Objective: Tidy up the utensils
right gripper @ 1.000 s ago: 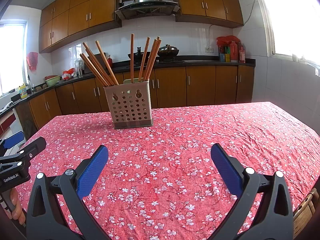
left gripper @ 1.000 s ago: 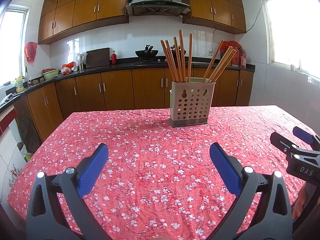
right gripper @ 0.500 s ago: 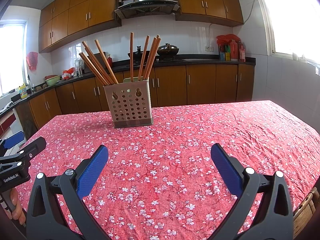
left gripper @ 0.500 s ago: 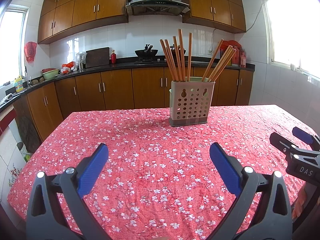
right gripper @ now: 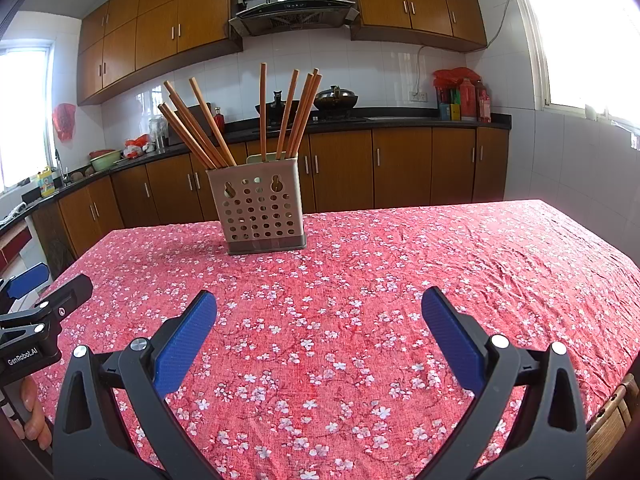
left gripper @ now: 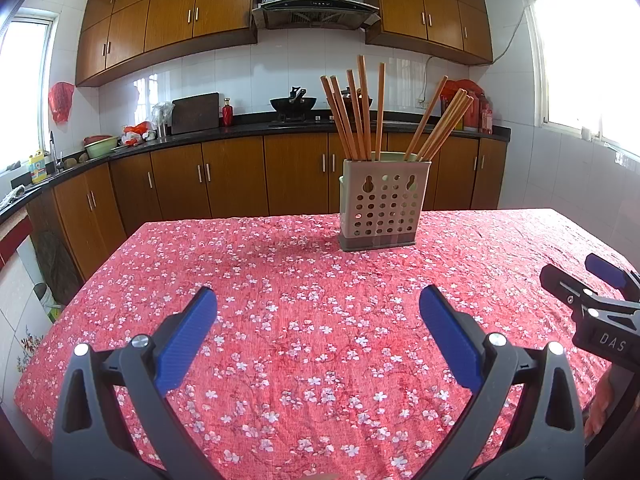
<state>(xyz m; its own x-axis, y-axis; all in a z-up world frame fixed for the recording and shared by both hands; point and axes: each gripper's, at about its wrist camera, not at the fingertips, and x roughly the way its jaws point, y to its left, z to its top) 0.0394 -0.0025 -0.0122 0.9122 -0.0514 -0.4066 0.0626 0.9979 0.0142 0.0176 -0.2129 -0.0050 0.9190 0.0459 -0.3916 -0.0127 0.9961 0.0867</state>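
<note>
**Chopstick holder stands alone on the cloth, both grippers spread and empty**

The perforated beige utensil holder stands upright on the counter, which is covered by a red cloth with white blossoms. It sits toward the far side of the cloth. Wooden chopsticks stand in it in two leaning bunches, one to each side of the holder.

The left gripper hovers low over the near part of the cloth, its blue-padded fingers released wide with nothing between them. The right gripper sits level with it, its fingers likewise spread and holding nothing. Each gripper shows at the edge of the other's view, so they are side by side and well apart from the holder.

Only bare cloth lies between the fingers and the holder. Behind the counter run brown kitchen cabinets under a dark worktop, with a wok on the stove, a range hood above, and red bottles near the bright window.
</note>
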